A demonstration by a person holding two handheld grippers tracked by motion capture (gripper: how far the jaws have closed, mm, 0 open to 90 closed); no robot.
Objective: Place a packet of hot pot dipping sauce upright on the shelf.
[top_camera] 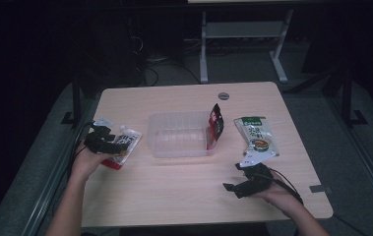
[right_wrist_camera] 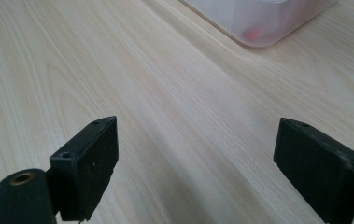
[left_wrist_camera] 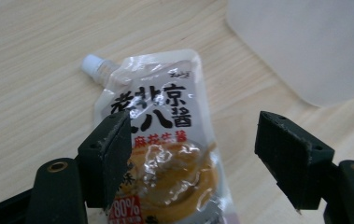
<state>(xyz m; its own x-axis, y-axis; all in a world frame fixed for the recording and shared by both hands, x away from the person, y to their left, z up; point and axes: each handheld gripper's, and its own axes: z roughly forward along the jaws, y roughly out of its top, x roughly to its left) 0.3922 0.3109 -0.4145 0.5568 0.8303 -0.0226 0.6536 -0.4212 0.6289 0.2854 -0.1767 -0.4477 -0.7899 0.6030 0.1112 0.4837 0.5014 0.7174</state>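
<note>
The left gripper (left_wrist_camera: pixel 193 154) hovers over a spouted sauce pouch (left_wrist_camera: pixel 160 140), its jaws standing wide apart and gripping nothing; the left one covers part of the print and the pouch's lower end is cut off at the frame edge. In the high view that gripper (top_camera: pixel 106 141) hides much of the pouch (top_camera: pixel 125 147), which lies flat just left of the clear plastic tub (top_camera: pixel 181 134). The right gripper (right_wrist_camera: pixel 195 172) is equally wide open and empty above bare table (right_wrist_camera: pixel 142 93), with a tub corner (right_wrist_camera: pixel 263 23) cropped beyond. A red-and-black packet (top_camera: pixel 215 127) leans on the tub's right wall; a green-topped pouch (top_camera: pixel 256 137) lies right of the tub, its text too small to read.
</note>
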